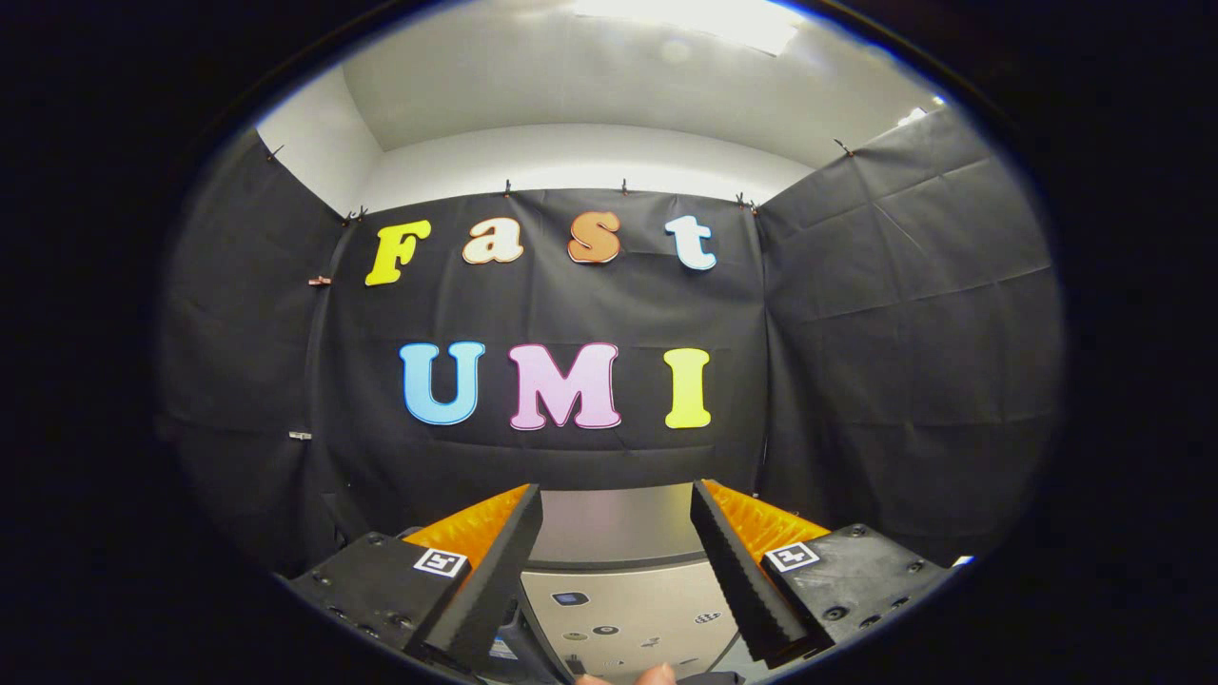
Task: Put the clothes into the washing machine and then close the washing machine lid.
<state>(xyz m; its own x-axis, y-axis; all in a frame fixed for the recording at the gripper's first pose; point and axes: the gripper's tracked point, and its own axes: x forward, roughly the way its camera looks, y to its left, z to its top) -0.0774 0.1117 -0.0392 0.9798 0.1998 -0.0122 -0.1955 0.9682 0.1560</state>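
Observation:
My gripper [617,497] is open, its two black-and-orange fingers [495,561] spread wide with nothing between them. Between and below the fingers lies the grey top of the washing machine [618,528], and nearer to me its light control panel [628,609] with small icons. I cannot tell from here how the lid stands. A bit of a person's hand [657,675] shows just under the panel.
Black cloth walls close the booth ahead and on both sides, close behind the machine. A white ceiling with a bright light is overhead.

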